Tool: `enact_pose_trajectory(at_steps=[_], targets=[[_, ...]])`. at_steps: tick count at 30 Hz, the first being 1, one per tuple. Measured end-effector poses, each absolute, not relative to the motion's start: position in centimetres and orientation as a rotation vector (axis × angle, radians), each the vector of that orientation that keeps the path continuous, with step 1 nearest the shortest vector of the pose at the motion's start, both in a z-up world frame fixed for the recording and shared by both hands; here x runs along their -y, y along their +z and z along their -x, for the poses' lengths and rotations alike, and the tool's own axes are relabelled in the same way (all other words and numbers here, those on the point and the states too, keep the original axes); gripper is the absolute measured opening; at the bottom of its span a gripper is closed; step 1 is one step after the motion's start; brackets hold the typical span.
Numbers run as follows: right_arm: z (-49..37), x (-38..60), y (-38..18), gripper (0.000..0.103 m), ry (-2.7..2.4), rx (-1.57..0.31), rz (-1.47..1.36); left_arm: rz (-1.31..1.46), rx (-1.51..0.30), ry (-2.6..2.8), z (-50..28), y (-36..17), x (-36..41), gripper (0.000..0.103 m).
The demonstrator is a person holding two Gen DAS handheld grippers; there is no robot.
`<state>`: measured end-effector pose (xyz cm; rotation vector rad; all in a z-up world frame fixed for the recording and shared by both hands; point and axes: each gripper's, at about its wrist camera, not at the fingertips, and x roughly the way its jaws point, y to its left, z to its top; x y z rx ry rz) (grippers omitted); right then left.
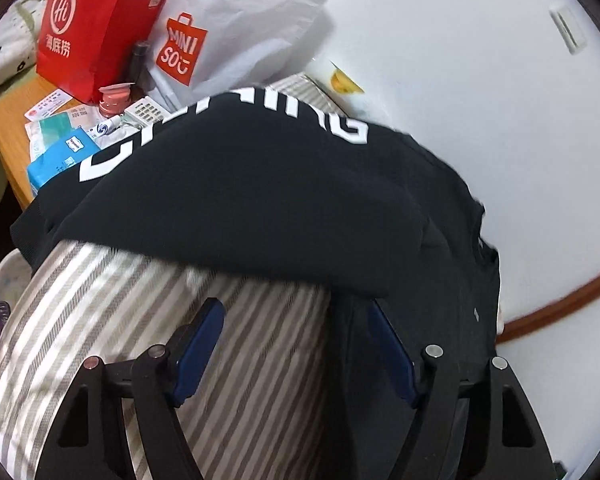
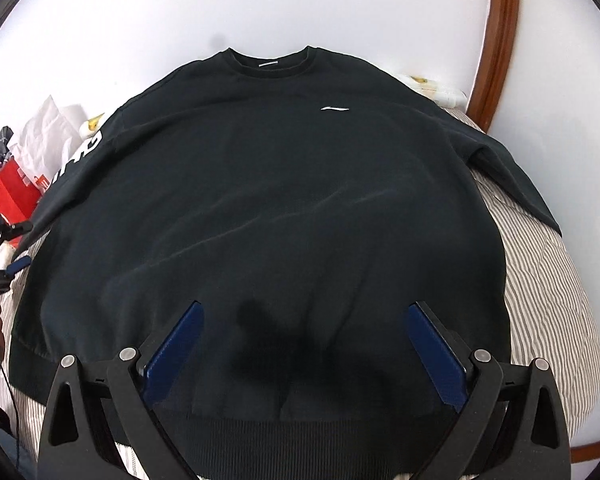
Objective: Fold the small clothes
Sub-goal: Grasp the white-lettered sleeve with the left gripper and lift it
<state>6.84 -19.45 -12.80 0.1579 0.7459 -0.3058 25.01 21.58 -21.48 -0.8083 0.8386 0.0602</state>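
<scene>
A black sweatshirt lies spread face up on a striped bedcover, collar at the far side, hem nearest me. Its left sleeve with white letters stretches across the left wrist view. My left gripper is open, just short of that sleeve's edge, above the striped bedcover; its right finger lies against black cloth. It also shows at the left edge of the right wrist view. My right gripper is open and empty over the lower front of the sweatshirt, near the hem.
A wooden bedside table at the left holds a red paper bag, a white Miniso bag, a blue tissue pack and small items. A white wall with brown wooden trim lies beyond the bed.
</scene>
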Motion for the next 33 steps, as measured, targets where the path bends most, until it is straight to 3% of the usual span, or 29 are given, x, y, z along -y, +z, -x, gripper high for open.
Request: enact_pose_trajectory(at_steps=[5,7,9,12,19,26,33], targets=[[-8.5,20.1,-12.6,0.100,-0.306,-0.742,-0.157,0.834,-0.844,0.121,-27.5,-21.4,-22.4,0.063],[-8.9,20.3,-12.6,0.100,-0.300,-0.744,-0.158,0.844,-0.852,0.159,-28.1,-21.5,-22.9,0.052],[-9.2,20.5,-12.6,0.100,-0.298,-0.744,-0.158,0.828,-0.867,0.228,-28.7,-21.6,-23.3,0.027],[-9.4,21.0,-12.9,0.100,-0.299,-0.753,-0.150,0.718,-0.889,0.289,-29.8,-21.2,-23.2,0.010],[-8.8,22.6,-13.4,0.100,-0.312,-0.755,-0.159,0.455,-0.780,0.310,-31.2,-15.2,-18.8,0.007],[-7.4,24.5,-13.4,0.100,-0.324,-0.736,-0.191,0.269,-0.694,0.069,-34.2,-10.3,-9.3,0.007],[-5.3,25.6,-13.7,0.100,-0.359,-0.736,-0.203,0.039,-0.814,-0.134,-35.4,-13.4,2.4,0.007]])
